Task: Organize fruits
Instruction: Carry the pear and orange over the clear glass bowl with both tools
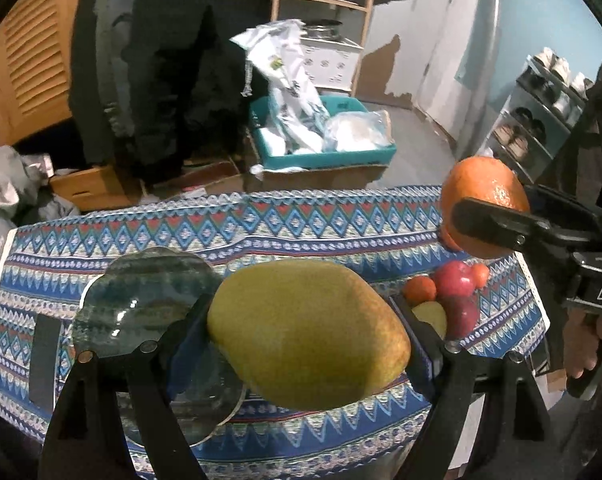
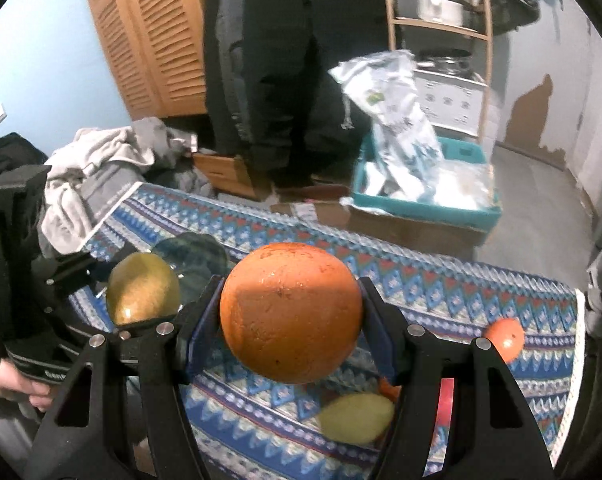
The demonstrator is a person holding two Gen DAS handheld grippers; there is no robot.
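Observation:
My left gripper [image 1: 307, 330] is shut on a large yellow-green mango [image 1: 307, 332] and holds it above the patterned tablecloth [image 1: 261, 232]. My right gripper [image 2: 291, 314] is shut on a big orange [image 2: 291, 312], also held in the air; the orange shows at the right of the left wrist view [image 1: 483, 204]. The mango shows at the left of the right wrist view [image 2: 143, 288]. Two clear glass plates [image 1: 149, 300] lie on the cloth to the left. A pile of fruit lies to the right: red apples [image 1: 457, 280], small oranges [image 1: 420, 290] and a yellow fruit [image 2: 357, 418].
A small orange [image 2: 505, 338] lies alone near the table's right edge. Behind the table a person in dark clothes [image 1: 161, 60] stands, with a teal crate of bags [image 1: 321, 136] on cardboard boxes, a wooden shelf [image 1: 325, 0] and crumpled grey clothes [image 2: 97, 176].

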